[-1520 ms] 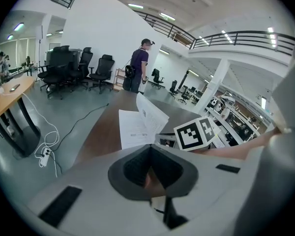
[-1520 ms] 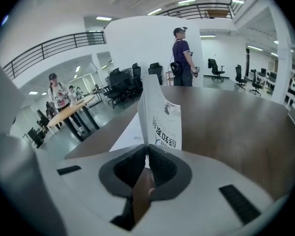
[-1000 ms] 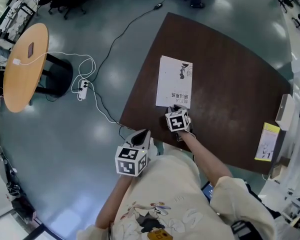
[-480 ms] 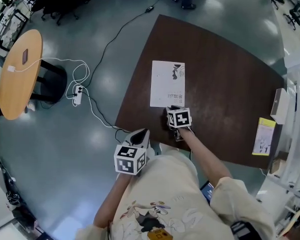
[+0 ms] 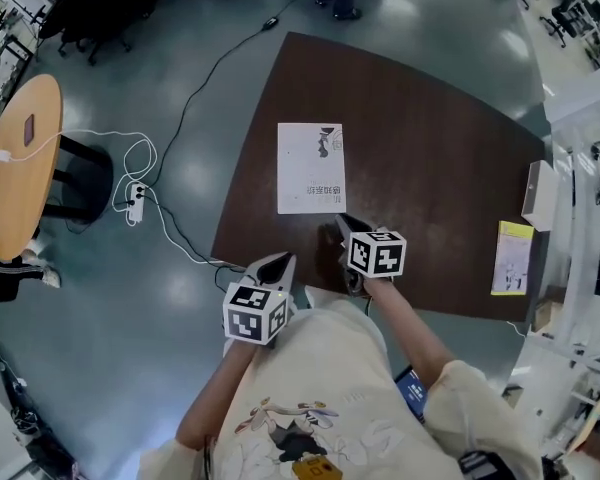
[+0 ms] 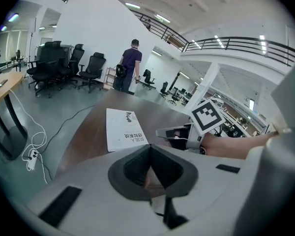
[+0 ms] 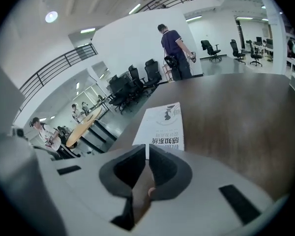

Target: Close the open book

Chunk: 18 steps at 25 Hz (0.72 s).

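The white book (image 5: 310, 168) lies closed and flat on the dark brown table (image 5: 430, 138), cover up; it also shows in the left gripper view (image 6: 124, 134) and the right gripper view (image 7: 163, 127). My right gripper (image 5: 342, 223) hangs above the table just short of the book's near edge. Its jaws (image 7: 147, 146) are closing, nearly together, with nothing between them. My left gripper (image 5: 278, 260) is shut and empty, held off the table's near left corner. From its own view (image 6: 149, 146) the right gripper (image 6: 172, 132) appears to the right of the book.
A yellow booklet (image 5: 512, 258) and a white box (image 5: 535, 195) lie at the table's right edge. A round wooden table (image 5: 15, 168) and a power strip with cables (image 5: 135, 203) are on the floor at left. A person (image 6: 130, 65) stands beyond the table's far end.
My right gripper has risen off the book's near edge and drawn back toward me, rolling as it went, and its jaws have narrowed. The left gripper shifted slightly.
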{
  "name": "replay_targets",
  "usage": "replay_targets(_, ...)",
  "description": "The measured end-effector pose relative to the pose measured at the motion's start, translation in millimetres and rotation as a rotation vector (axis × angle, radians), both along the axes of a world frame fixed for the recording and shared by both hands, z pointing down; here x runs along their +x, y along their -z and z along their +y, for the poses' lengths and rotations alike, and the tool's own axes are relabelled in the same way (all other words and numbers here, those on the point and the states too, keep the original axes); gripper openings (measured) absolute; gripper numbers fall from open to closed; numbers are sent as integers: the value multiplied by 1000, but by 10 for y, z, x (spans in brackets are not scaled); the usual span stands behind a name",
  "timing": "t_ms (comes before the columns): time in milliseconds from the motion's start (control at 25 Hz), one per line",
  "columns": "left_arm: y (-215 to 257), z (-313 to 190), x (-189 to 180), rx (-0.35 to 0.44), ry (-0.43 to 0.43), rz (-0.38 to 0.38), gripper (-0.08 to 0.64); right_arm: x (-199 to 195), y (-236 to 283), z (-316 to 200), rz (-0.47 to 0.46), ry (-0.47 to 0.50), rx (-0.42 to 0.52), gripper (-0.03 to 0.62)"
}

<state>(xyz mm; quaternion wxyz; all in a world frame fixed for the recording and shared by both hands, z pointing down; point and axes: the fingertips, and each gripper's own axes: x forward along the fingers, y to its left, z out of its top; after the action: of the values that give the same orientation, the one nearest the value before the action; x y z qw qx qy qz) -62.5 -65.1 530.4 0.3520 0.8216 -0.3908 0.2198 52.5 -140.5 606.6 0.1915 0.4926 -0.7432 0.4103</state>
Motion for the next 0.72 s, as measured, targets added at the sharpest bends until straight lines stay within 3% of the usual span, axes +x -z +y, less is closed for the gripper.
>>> replay_targets(240, 90, -9, 155, 37, -33, 17, 6, 235, 659, 249, -43, -82, 124, 6)
replay_targets(440, 197, -9, 251, 74, -46, 30, 6, 352, 1143, 479, 28, -142, 262, 6)
replay_targets(720, 238, 24, 344, 77, -64, 42, 6, 305, 1452, 773, 79, -180, 353, 6)
